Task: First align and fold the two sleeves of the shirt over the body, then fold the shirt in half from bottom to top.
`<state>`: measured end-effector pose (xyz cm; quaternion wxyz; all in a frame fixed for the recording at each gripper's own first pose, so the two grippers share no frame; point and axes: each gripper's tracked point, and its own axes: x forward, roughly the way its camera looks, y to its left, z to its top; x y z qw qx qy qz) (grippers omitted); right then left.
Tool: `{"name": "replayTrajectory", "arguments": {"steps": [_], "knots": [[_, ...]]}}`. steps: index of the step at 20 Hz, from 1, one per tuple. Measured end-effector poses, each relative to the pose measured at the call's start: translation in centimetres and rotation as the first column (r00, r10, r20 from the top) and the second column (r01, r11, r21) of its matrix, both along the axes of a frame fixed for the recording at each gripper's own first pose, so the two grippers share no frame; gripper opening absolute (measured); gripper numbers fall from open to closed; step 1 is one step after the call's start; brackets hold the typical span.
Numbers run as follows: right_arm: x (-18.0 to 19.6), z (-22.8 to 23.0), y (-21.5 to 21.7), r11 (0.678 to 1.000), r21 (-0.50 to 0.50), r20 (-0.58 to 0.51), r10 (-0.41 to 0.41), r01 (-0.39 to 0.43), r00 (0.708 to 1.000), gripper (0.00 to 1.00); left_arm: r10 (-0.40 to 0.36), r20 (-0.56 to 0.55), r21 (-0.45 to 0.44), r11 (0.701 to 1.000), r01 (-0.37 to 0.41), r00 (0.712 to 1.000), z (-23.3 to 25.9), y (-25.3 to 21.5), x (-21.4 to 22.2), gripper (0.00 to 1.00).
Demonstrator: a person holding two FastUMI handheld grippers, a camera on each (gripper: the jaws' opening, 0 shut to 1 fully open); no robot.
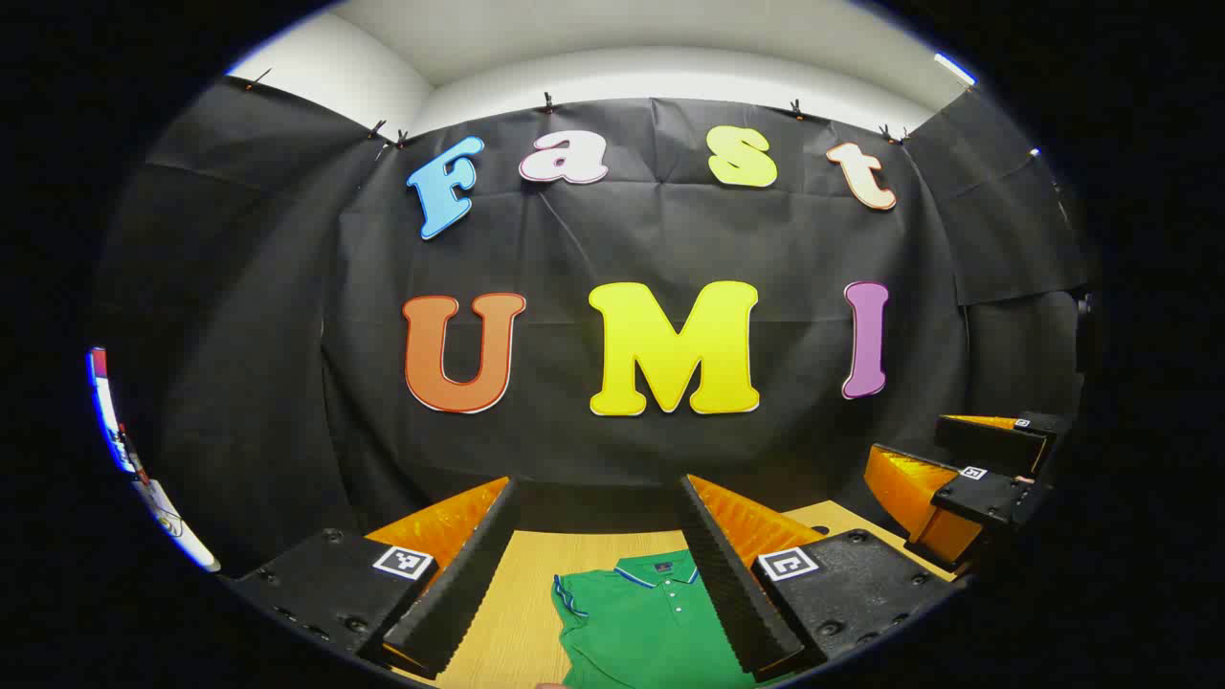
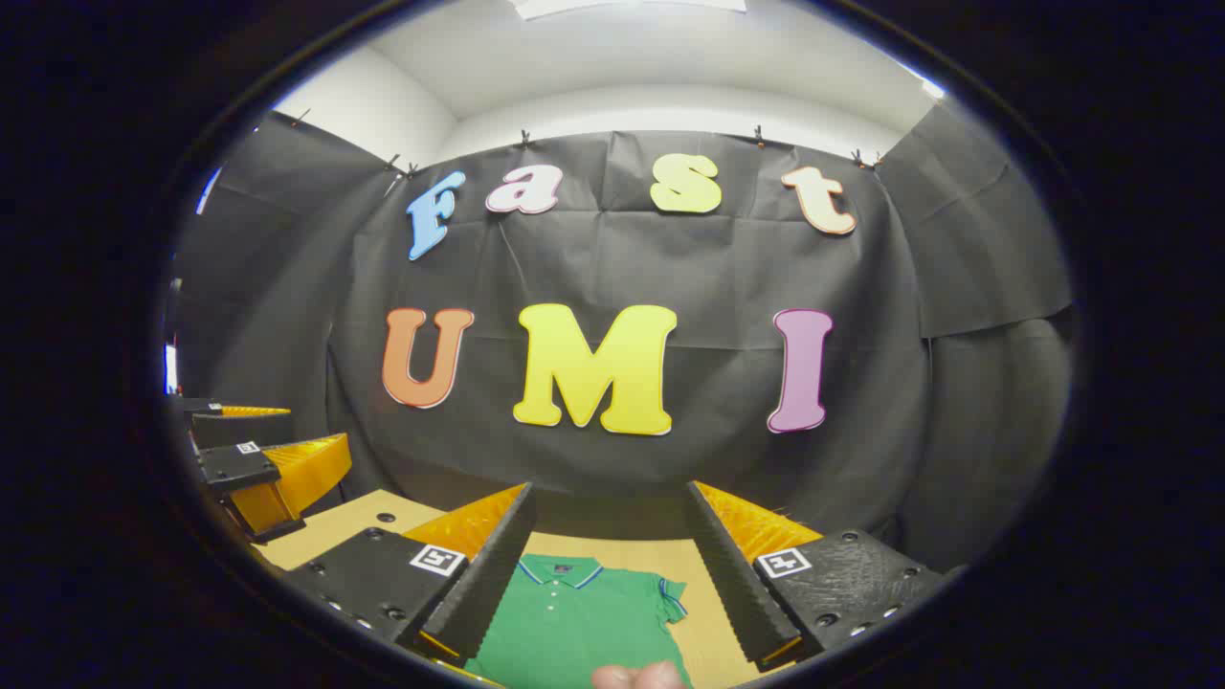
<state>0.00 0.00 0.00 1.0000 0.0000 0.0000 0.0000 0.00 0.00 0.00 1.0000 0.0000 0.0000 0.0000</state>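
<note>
Green shirt (image 1: 641,622) lying flat on desk (image 1: 507,612), collar toward wall. Left tool (image 1: 598,574) hovering above, fingers spread wide. Right tool (image 2: 612,574) likewise gaping, gripping nothing.

Black cloth wall (image 1: 670,239), white ceiling (image 1: 574,38), wooden table (image 1: 517,612).

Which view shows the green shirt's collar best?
The right gripper view: the green shirt's collar sits whole between its fingers, with one short sleeve. The left gripper view shows the collar partly cut off by a finger.
</note>
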Motion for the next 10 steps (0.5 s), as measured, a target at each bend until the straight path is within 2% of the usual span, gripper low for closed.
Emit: {"name": "replayTrajectory", "arguments": {"steps": [1, 3, 10], "knots": [[0.1, -0.1, 0.1, 1.000, 0.004, -0.002, 0.005, -0.005, 1.000, 0.96, 0.000, 0.003, 0.001, 1.000, 0.000, 1.000, 0.2, -0.1, 0.1, 1.00], [0.3, -0.1, -0.1, 1.000, 0.012, -0.006, 0.006, -0.006, 1.000, 0.93, 0.007, 0.006, 0.005, 1.000, -0.007, 1.000, 0.3, -0.1, 0.5, 1.00], [1.0, 0.4, -1.2, 1.000, 0.017, -0.001, 0.005, -0.005, 1.000, 0.96, 0.012, -0.008, -0.011, 1.000, -0.012, 1.000, 0.1, -0.8, 1.7, 1.00]]}}
